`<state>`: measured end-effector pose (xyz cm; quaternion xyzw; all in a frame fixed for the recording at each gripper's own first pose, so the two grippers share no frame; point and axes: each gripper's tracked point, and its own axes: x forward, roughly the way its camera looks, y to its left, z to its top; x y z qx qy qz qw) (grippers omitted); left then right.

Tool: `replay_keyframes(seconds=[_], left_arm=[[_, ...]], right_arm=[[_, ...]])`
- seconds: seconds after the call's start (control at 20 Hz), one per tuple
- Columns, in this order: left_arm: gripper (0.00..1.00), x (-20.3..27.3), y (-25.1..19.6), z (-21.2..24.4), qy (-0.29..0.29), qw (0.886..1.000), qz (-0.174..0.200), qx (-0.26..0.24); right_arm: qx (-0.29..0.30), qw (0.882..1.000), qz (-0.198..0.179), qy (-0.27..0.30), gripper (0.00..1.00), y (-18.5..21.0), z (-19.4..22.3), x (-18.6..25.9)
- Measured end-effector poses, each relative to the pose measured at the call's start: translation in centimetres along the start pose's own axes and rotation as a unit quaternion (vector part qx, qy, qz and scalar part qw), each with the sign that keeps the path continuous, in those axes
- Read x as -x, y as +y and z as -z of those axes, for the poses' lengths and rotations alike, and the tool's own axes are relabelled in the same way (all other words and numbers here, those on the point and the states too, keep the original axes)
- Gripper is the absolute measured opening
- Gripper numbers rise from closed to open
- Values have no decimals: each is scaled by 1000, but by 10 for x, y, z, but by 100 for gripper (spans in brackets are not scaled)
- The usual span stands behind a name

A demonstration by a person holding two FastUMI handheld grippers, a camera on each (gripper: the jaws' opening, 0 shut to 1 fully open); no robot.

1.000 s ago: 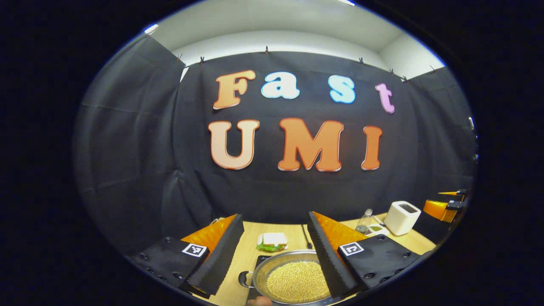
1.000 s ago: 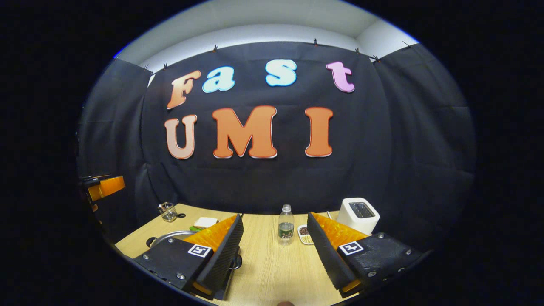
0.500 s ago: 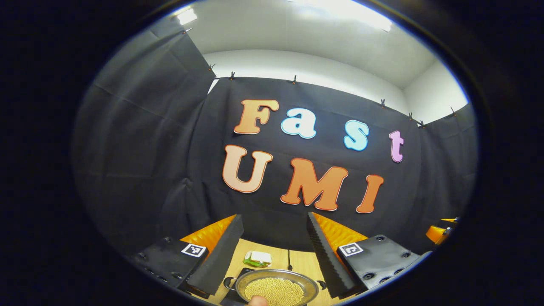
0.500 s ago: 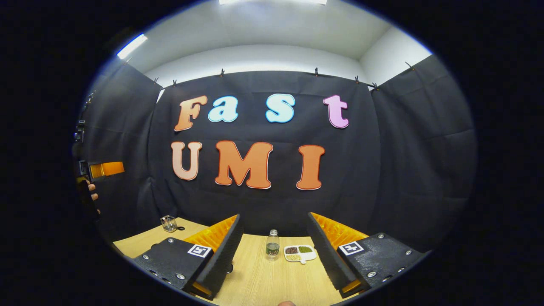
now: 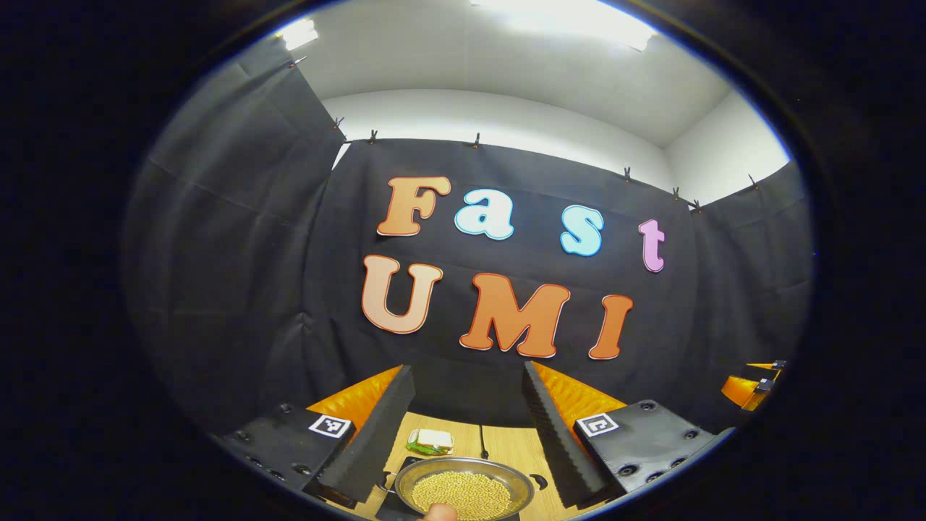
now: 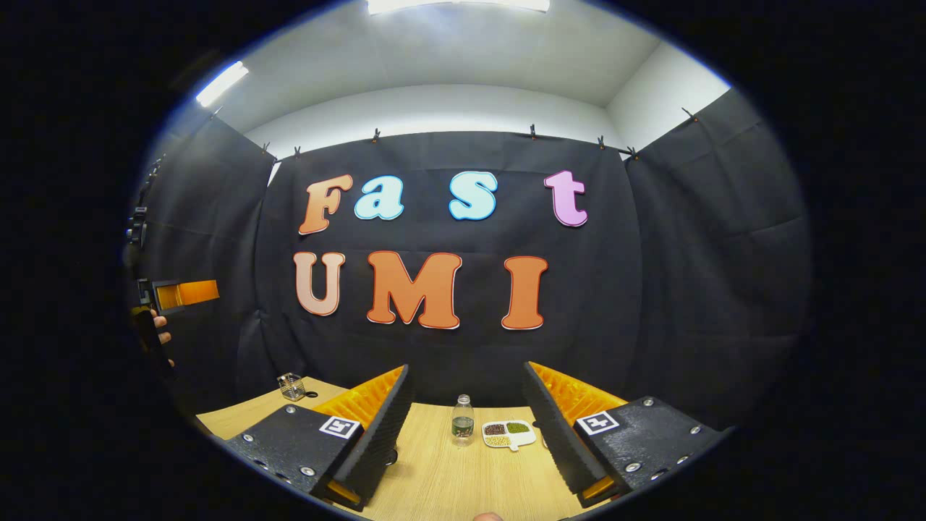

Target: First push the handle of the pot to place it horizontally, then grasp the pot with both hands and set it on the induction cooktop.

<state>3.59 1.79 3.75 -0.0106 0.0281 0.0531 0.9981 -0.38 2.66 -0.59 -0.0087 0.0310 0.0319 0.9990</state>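
The left gripper (image 5: 469, 427) is held above the table (image 5: 506, 447), tilted upward toward the booth wall. Its jaws are spread wide, and nothing is held between them. In the left gripper view, the pot (image 5: 463, 488) is seen low between the fingers, standing on a dark flat surface whose nature cannot be told with certainty. The pot is filled with small yellow grains. A side handle (image 5: 538, 480) is seen at the pot's right rim, and another at its left rim, partly hidden behind the left finger. A sandwich (image 5: 431, 441) lies on the table beyond the pot, apart from it. A dark thin object (image 5: 483, 440) is noted just beside the sandwich; its kind cannot be told. A fingertip (image 5: 437, 512) is seen at the bottom edge of the view.

The right gripper (image 6: 469, 427) is likewise held released, its jaws wide apart and empty. In the right gripper view, a small bottle (image 6: 462, 420) stands upright on the table between the fingers. Just beside it lies a divided dish (image 6: 509, 432) with dark, green and pale contents in separate compartments. A glass container (image 6: 291, 386) stands near the far left corner of the table. At the left edge of this view, the left gripper and the hand (image 6: 158, 334) holding it are seen, raised well above the table.
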Motion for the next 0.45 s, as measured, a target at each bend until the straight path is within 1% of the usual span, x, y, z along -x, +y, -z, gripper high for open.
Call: replay_keyframes(seconds=[0.45], left_arm=[[98, -1, -11, 6, 7, 1000, 11, -9]], right_arm=[[-12, 1000, 6, 6, 93, -11, 12, 0]])
